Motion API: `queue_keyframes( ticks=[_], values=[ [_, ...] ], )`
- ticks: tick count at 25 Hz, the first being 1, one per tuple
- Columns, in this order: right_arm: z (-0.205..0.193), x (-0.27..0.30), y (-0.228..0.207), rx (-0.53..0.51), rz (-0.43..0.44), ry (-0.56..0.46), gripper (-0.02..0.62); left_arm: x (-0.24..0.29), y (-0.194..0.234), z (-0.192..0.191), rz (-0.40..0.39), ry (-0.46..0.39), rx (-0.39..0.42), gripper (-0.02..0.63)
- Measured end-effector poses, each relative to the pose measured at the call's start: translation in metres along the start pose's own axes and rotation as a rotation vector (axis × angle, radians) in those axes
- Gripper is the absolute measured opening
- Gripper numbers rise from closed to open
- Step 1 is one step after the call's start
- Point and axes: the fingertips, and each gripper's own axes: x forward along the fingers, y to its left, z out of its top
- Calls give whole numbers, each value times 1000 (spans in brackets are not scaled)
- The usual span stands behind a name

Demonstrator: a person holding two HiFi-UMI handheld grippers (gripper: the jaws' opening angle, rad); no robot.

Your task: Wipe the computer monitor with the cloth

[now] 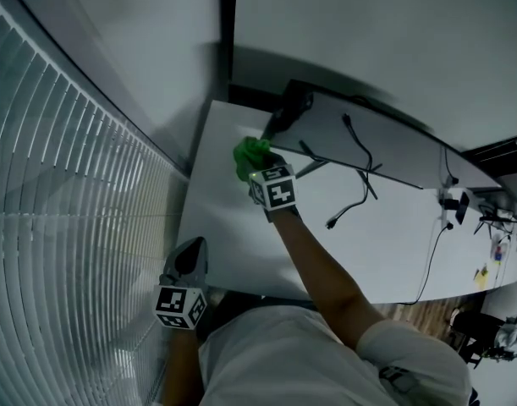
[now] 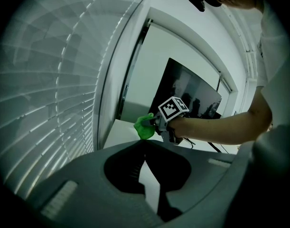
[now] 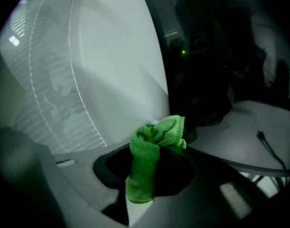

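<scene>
Green cloth (image 3: 160, 132) clamped in the right tool (image 3: 145, 152), at the left end of the monitor (image 2: 188, 88).

The cloth hangs between the jaws and bunches past their tips, just beside the dark screen's edge, above the white desk (image 1: 233, 235). Whether it touches the screen is hard to tell. The left tool (image 1: 189, 259) sits at the desk's front edge, well apart, jaws together on nothing.
</scene>
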Motion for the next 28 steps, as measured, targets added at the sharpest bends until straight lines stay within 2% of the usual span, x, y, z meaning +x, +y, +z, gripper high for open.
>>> queue_keyframes(
  ticks=[4,10,14,18,22,28],
  values=[
    [23,2,27,84,109,-65,104,2,1,3,-8,1,8,9],
    [44,1,44,314,240,-153,104,2,1,4,-11,7,17,9],
    [56,-3,38,422,263,-209,104,1,0,4,-9,9,19,9],
    [43,-6,20,584,277,-265,104,6,-1,-13,-18,15,16,9],
    [52,-14,6,734,286,-327,104,7,-1,-1,-26,16,30,9],
    [69,-33,7,865,334,-408,104,3,-8,10,-39,20,46,9]
  ],
)
